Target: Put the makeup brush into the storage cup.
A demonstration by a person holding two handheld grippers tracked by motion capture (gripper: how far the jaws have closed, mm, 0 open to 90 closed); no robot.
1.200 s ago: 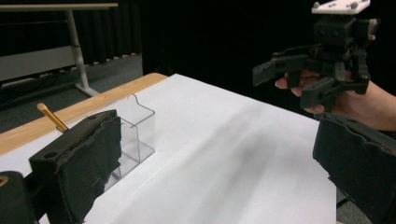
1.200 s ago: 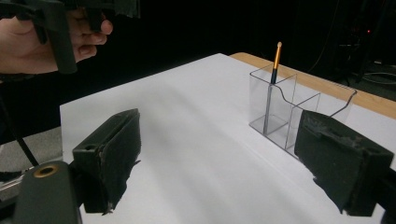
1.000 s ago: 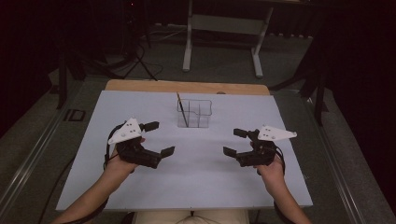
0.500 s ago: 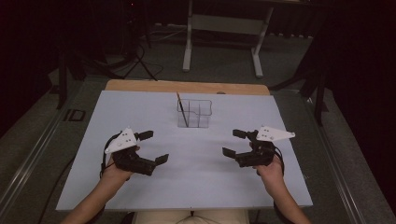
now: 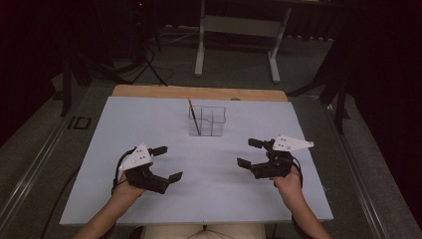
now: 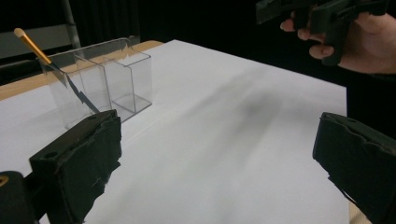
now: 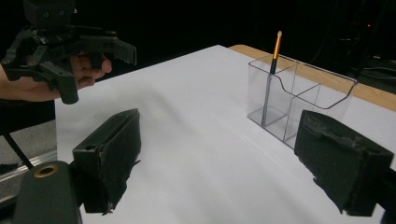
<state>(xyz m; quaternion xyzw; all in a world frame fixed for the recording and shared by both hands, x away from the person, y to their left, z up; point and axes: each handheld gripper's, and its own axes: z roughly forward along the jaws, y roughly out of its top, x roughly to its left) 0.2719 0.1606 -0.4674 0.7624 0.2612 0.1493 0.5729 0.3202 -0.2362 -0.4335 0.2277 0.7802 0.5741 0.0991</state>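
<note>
On the white desk a clear plastic holder stands near the far edge, at about 12 o'clock from the two hands. A thin brush with an orange handle leans in the holder's left compartment, its tip tilting out toward 11 o'clock. The left gripper is held just above the desk at about 8 o'clock from the holder, well apart from it; its fingers are spread wide with nothing between them. The right gripper is held at about 4 o'clock from the holder, also well apart, its fingers likewise spread wide and holding nothing. In the left gripper view the holder lies beyond the left finger, with the other hand at the upper right. In the right gripper view the holder stands just past the right finger.
</note>
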